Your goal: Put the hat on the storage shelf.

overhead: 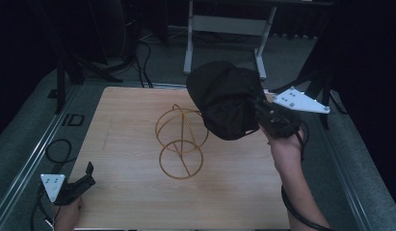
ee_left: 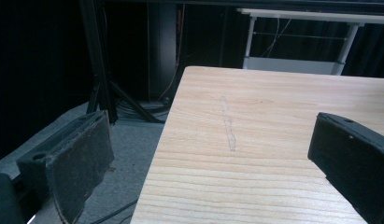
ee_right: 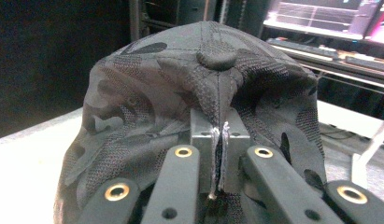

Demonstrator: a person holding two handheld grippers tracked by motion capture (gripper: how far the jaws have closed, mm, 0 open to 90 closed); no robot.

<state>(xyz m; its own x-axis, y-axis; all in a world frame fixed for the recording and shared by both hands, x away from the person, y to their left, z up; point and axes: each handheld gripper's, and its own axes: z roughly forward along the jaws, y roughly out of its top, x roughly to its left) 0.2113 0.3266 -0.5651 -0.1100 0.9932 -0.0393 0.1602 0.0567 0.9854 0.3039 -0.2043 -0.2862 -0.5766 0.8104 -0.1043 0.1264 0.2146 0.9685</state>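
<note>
Nearest to us in the high view, the left gripper (overhead: pixel 85 179) sits at the near left corner of the surface (overhead: pixel 123 192), a pale wood-grain board with rounded corners. We see its black jaws spread wide and holding nothing; in the left gripper view the two dark pads, matte and slightly scuffed, stand far apart over the board's left edge, with grey carpeted floor (ee_left: pixel 129 140) below. A faint pencil-like streak (ee_left: pixel 228 126) runs along the grain ahead of them. The grey three-cornered plate rides on the gripper's back beside the person's hand (overhead: pixel 68 216).

Farther in, near the middle of the surface, we find a wire stand (overhead: pixel 180 142) of thin golden-yellow rod: a flat ring lying on the wood and looped hoops rising from it into an open, rounded cage. It stands free.

Just beyond and to the right of the stand, the right gripper (overhead: pixel 262 115) holds a black cap (overhead: pixel 227 98) in the air, its lower edge overlapping the stand's upper right hoops in the high view; we cannot tell whether they touch. The right gripper view shows the cloth closely: a woven, mesh-like fabric with a dark camouflage pattern, stitched seams meeting at a covered button (ee_right: pixel 216 58) on the crown. The jaws are closed together on a fold of this fabric, pinching it between their pads.

Beyond the surface we see black cables (overhead: pixel 142 57) on the carpet and the white legs of a frame (overhead: pixel 224 29).
</note>
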